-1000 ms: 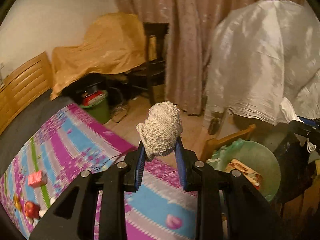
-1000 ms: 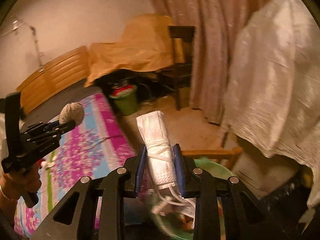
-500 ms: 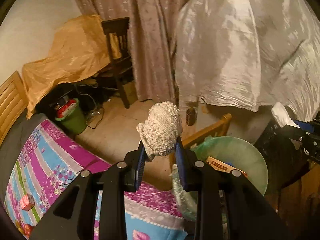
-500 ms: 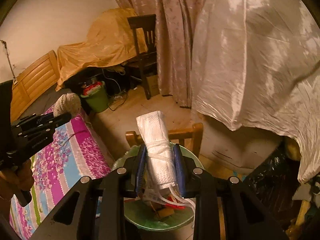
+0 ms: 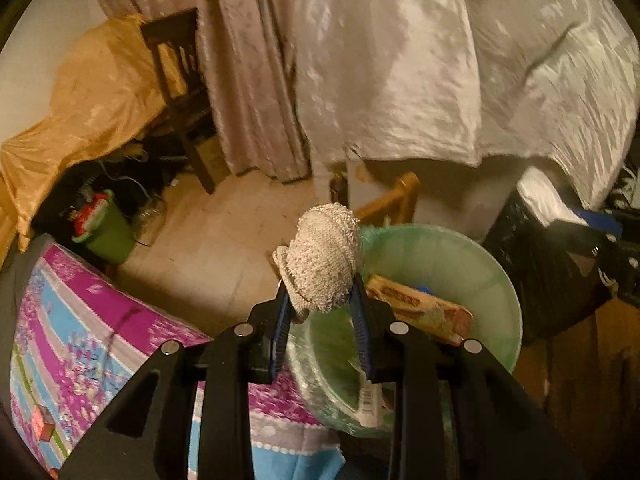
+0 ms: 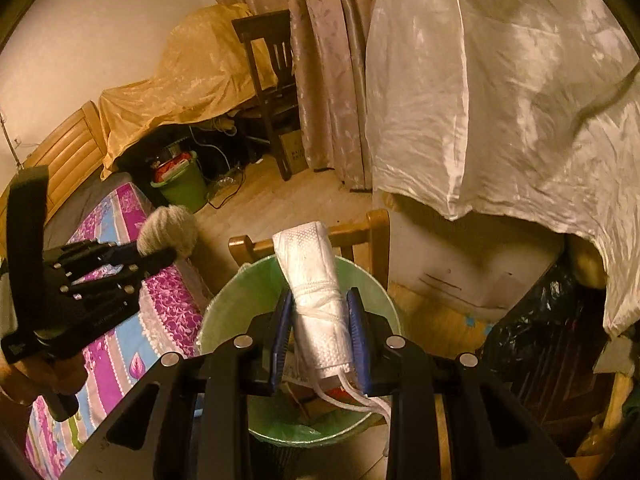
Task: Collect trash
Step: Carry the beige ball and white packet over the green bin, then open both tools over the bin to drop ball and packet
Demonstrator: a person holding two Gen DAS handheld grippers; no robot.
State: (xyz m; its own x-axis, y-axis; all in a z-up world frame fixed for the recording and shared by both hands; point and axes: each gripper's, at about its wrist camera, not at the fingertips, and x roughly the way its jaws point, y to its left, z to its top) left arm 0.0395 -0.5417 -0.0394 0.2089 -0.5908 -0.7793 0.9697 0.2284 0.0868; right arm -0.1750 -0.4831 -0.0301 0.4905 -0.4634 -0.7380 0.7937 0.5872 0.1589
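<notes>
Pale satin sheeting point(image 6: 500, 92) drapes the biggest bulk in the room, with the flowered bedspread point(image 5: 92, 344) to the left. Below both tools sits the green-lined bin point(image 6: 224, 312), already holding a cardboard box point(image 5: 420, 308).

The right gripper point(image 6: 320, 328) hangs right over the bin's mouth, its 2 jaws pinching a rolled white mask point(image 6: 316, 292) around its lower middle. The roll's long axis runs up and away from the tool, loose ear strings trailing at the near end. It looks light and soft, so a mid-body grip suits it.

The left gripper point(image 5: 322, 312) is pressed onto a knitted grey ball point(image 5: 322, 264) near the bin's rim. It seems squashy, weightless and round, with no clear axis.
</notes>
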